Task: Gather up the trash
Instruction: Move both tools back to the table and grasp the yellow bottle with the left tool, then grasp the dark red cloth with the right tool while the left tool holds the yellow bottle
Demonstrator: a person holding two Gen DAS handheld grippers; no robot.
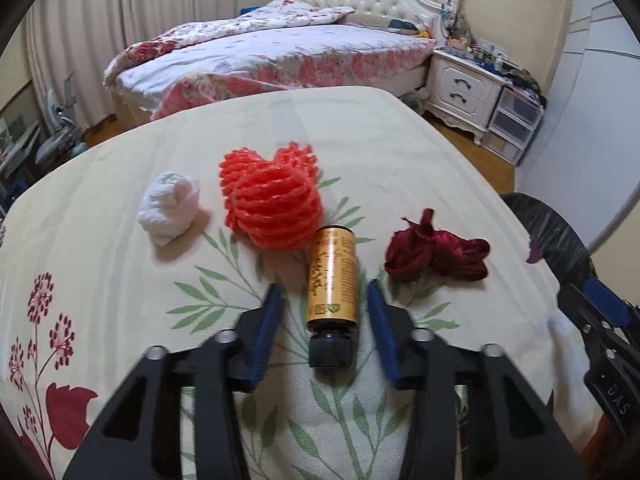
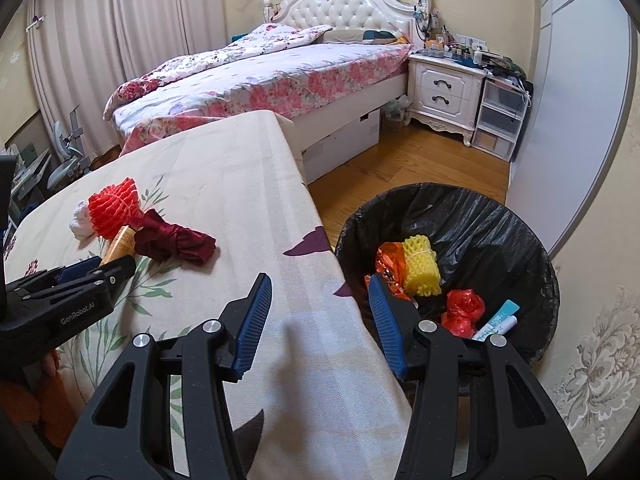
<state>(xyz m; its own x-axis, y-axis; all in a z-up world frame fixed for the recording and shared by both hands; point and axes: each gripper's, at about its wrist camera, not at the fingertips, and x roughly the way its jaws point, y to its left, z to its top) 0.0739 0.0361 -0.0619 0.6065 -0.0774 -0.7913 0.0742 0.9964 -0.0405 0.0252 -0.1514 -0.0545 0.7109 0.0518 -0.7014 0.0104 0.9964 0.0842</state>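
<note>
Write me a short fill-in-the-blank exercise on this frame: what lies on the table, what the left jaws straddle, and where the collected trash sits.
1. The left gripper straddles the amber bottle, whose cap is coloured ____.
2. The white tissue wad lies beside the ____ foam net.
3. The yellow foam net lies inside the ____-lined bin.
4. The right gripper holds ____.

Missing words: black; red; black; nothing

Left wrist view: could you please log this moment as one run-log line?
left gripper: open, astride amber bottle, no contact | right gripper: open, empty, by bin | on table: foam net, tissue, red cloth
</note>
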